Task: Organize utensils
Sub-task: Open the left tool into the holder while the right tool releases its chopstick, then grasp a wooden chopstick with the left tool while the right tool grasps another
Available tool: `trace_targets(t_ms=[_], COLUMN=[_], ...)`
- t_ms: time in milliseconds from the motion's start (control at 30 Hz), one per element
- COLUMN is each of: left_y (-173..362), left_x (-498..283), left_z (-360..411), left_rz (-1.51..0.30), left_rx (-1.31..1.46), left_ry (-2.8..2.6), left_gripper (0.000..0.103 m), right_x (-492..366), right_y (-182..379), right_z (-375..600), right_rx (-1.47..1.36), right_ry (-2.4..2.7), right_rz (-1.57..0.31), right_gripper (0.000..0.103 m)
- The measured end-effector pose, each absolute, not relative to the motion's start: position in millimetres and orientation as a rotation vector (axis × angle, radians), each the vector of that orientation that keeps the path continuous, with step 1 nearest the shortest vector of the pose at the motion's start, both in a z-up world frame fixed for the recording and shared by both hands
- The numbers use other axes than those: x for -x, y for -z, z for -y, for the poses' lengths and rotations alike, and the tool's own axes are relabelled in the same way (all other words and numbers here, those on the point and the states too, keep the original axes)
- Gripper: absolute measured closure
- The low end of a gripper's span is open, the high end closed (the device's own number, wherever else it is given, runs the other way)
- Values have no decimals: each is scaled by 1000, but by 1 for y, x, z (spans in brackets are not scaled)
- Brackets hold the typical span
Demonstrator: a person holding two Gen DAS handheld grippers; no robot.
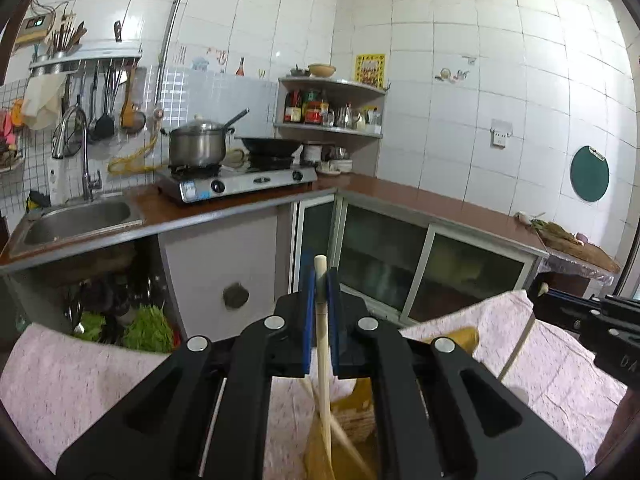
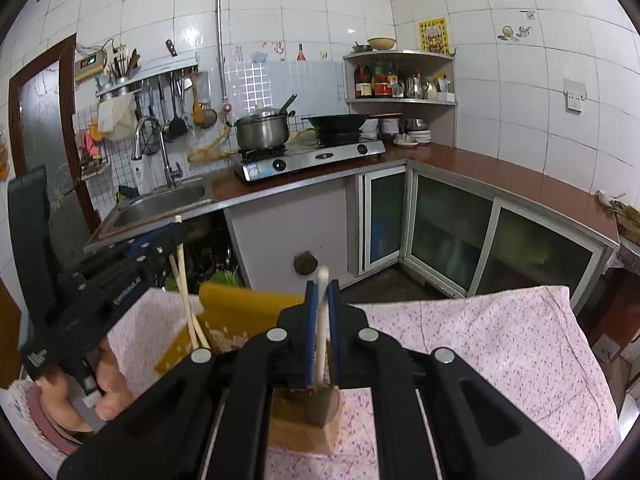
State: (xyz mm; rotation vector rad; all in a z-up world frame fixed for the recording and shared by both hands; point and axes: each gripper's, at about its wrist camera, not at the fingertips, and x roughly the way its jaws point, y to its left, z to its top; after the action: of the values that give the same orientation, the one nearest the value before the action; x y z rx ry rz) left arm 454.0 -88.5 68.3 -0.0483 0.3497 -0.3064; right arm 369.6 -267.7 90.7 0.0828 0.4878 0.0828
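A pale chopstick [image 2: 321, 320] stood nearly upright between the closed jaws of the right gripper [image 2: 321, 292], its lower end reaching down toward the dark round hole of a wooden holder [image 2: 310, 428] that sat on the table, whose pink flowered cloth [image 2: 480, 340] covered the whole top. Whether the tip had actually entered the hole, I could not tell; the jaws hid that spot. Just to the left, the left gripper [image 1: 320, 280] was likewise clamped on another chopstick [image 1: 323, 344], held upright, and a second stick [image 1: 352, 446] crossed it lower down, both ends resting over a yellow tray [image 1: 456, 338] lying on the cloth. From the right wrist view the person's left hand [image 2: 80, 392] showed around that gripper's handle. By my reckoning the job was somewhere in the middle: both sticks were in hand, none was plainly seated in the holder, and at least the loose one by the tray remained to be gathered. Beyond lay the kitchen, with its sink [image 1: 76, 220] and stove [image 1: 236, 182].
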Motion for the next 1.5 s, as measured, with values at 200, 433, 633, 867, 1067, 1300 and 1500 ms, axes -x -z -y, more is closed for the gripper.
trace_targets(t_ms=[200, 433, 633, 867, 1067, 1300, 1500], left_y=[-61, -78, -88, -53, -6, 49, 70], left_x=[-432, -405, -372, -338, -328, -347, -352], left_z=[86, 68, 52, 39, 33, 36, 49], left_rz=[-392, -416, -468, -610, -762, -1016, -1111], left_rx=[3, 34, 28, -9, 2, 35, 57], left_ry=[290, 270, 225, 170, 140, 98, 112], left_gripper=[97, 42, 16, 8, 5, 7, 24], right_x=[-368, -349, -326, -305, -299, -298, -299], right_y=[-74, -86, -83, -36, 22, 61, 65], right_z=[268, 272, 278, 285, 290, 291, 293], right_rx=[-89, -94, -77, -97, -133, -139, -174], right_ry=[-96, -87, -47, -6, 17, 38, 26], right_rz=[-525, -529, -580, -690, -849, -991, -1043], right_gripper=[96, 95, 91, 56, 56, 60, 68])
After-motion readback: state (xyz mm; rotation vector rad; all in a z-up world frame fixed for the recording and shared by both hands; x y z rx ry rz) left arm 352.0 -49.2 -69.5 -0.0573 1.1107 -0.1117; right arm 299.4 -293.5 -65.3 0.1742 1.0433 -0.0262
